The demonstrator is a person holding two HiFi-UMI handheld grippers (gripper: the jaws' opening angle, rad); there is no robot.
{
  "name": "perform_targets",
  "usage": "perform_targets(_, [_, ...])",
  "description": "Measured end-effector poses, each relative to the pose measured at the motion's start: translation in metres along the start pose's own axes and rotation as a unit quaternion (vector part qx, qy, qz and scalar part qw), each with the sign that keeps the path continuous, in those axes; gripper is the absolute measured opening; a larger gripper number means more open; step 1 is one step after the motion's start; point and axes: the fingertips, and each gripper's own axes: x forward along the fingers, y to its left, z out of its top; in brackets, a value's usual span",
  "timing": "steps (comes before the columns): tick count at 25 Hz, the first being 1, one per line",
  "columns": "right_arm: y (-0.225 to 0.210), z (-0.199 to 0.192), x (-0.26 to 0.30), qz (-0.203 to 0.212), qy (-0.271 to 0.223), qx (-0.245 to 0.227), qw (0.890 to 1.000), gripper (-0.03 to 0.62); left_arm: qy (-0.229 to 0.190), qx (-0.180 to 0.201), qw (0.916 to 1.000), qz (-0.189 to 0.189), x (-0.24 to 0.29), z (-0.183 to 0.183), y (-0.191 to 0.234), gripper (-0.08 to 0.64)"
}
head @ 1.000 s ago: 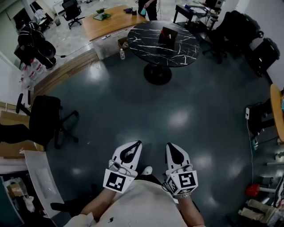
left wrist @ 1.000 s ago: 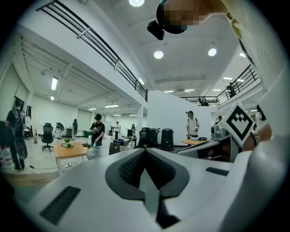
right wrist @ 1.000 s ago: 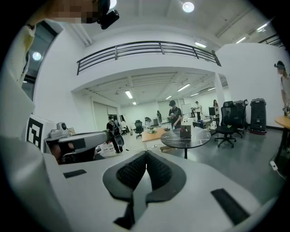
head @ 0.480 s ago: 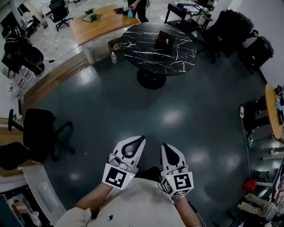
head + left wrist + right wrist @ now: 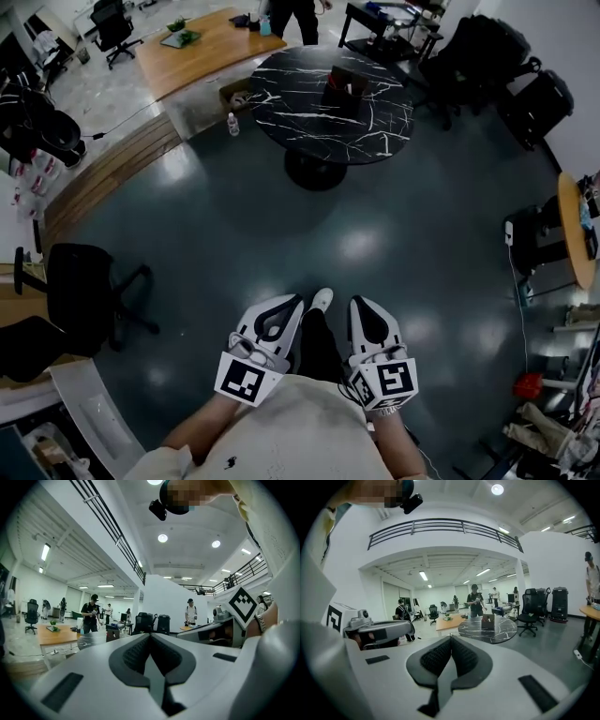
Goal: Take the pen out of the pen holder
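Observation:
The pen holder (image 5: 344,87), a small dark box, stands on a round black marble table (image 5: 309,117) far ahead across the floor. No pen can be made out at this distance. My left gripper (image 5: 289,302) and right gripper (image 5: 361,305) are held side by side close to my body, both shut with nothing between the jaws. In the right gripper view the table (image 5: 499,631) and the pen holder (image 5: 488,621) lie beyond the closed right gripper (image 5: 451,639). The left gripper (image 5: 150,635) points into the open hall.
A wooden desk (image 5: 192,47) and a standing person (image 5: 292,14) lie behind the table. A bottle (image 5: 232,124) stands on the floor left of it. An office chair (image 5: 84,291) is at my left, and dark chairs (image 5: 487,56) at the far right. My shoe (image 5: 321,300) shows between the grippers.
The table has slid a little to the left in the view. A foot has stepped forward between the grippers. Both grippers stay shut and held alike.

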Motion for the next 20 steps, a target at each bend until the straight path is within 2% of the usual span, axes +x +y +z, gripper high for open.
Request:
perform_targets(10, [-0.033,0.014,0.078,0.048,0.014,0.006,0.999,0.018,0.014,0.001,0.9987,0.048,0.061,0.001,0.055,0.012])
perform_targets(20, [-0.134,0.054,0.163,0.088,0.016,0.003,0.996,0.018,0.035,0.019,0.9952,0.089,0.181,-0.005,0.088,0.012])
